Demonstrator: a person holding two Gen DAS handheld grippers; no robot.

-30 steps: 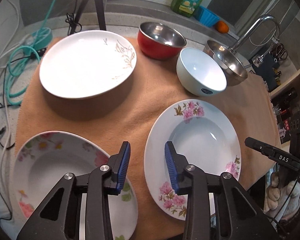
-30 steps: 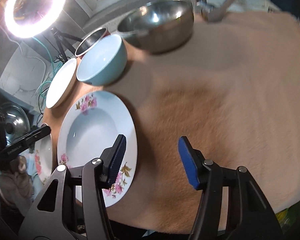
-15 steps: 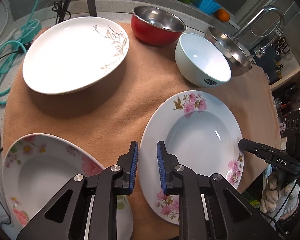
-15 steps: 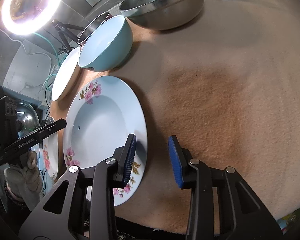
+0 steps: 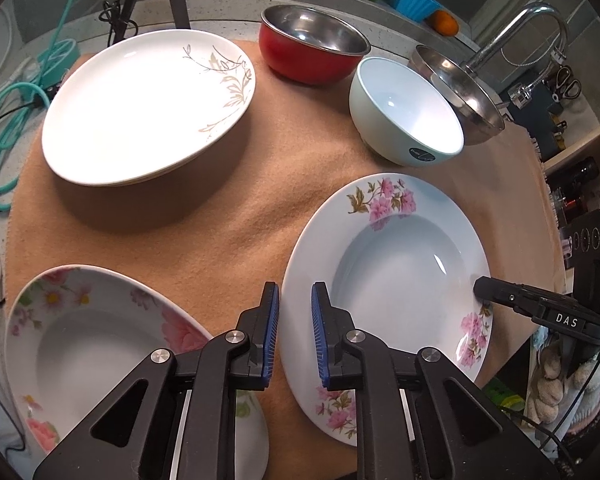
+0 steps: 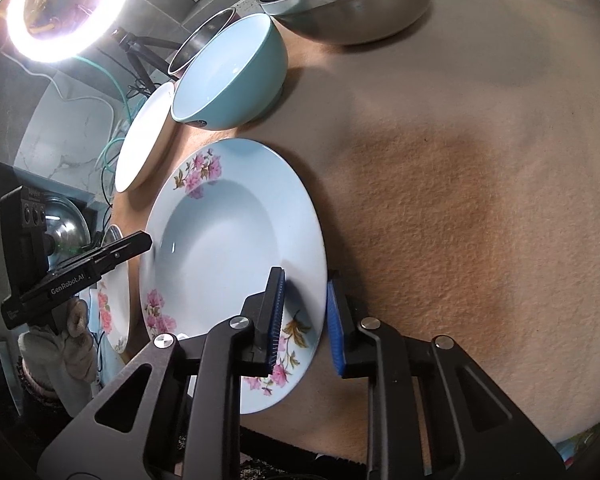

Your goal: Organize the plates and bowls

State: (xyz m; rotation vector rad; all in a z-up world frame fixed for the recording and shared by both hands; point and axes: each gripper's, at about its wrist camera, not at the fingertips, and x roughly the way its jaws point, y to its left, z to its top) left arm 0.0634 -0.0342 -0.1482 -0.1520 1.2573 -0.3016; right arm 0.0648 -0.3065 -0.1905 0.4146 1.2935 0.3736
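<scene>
Both claws, left (image 5: 295, 324) and right (image 6: 303, 312), narrowly parted astride opposite rims of the pink-flowered plate (image 5: 400, 276), neither yet clamped.

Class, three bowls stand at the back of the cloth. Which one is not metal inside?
The pale blue bowl, between the red bowl and the steel bowl. Its inside is glossy white-blue ceramic; the other two have shiny steel interiors.
</scene>
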